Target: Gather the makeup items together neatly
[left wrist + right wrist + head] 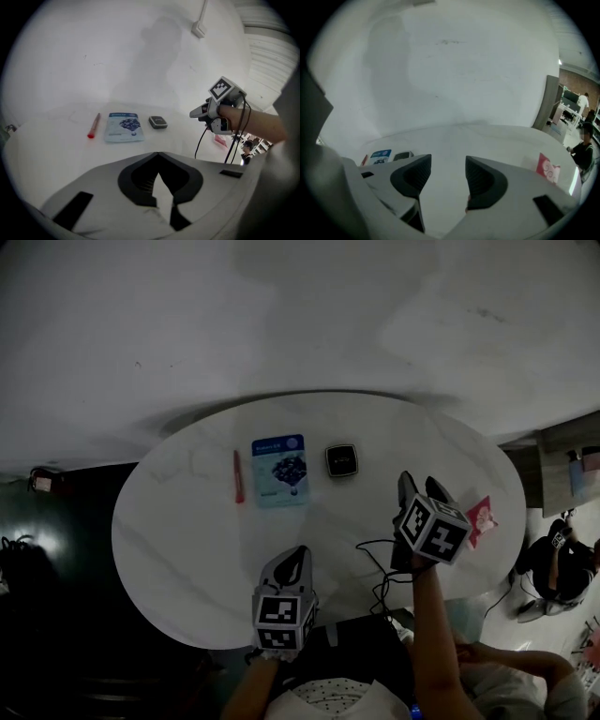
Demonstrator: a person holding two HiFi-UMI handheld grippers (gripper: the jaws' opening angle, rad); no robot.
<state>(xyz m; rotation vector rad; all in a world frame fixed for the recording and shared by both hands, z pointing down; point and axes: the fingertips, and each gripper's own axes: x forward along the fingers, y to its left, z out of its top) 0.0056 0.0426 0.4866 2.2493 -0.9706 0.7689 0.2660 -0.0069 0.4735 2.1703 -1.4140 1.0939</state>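
One red lip pencil (238, 475) lying on the white desk (187, 521), one blue face-mask sachet (279, 470) just beside it, one black compact (341, 460) near, one pink packet (481, 520) sitting well apart, left tongs (294, 563) hovering clenched, empty, right tongs (421, 484) hovering released, empty.

Tabletop (178, 531) carries three items in row at far centre: slim stick (238, 476) leftmost, flat sachet (279, 471) just beside it on right, compact case (341, 460) right of sachet, near but apart. Second packet (481, 519) lies well apart, at right edge. Left hand-held gripper (296, 559) over near edge, before sachet. Right hand-held gripper (422, 486) between compact case and second packet.
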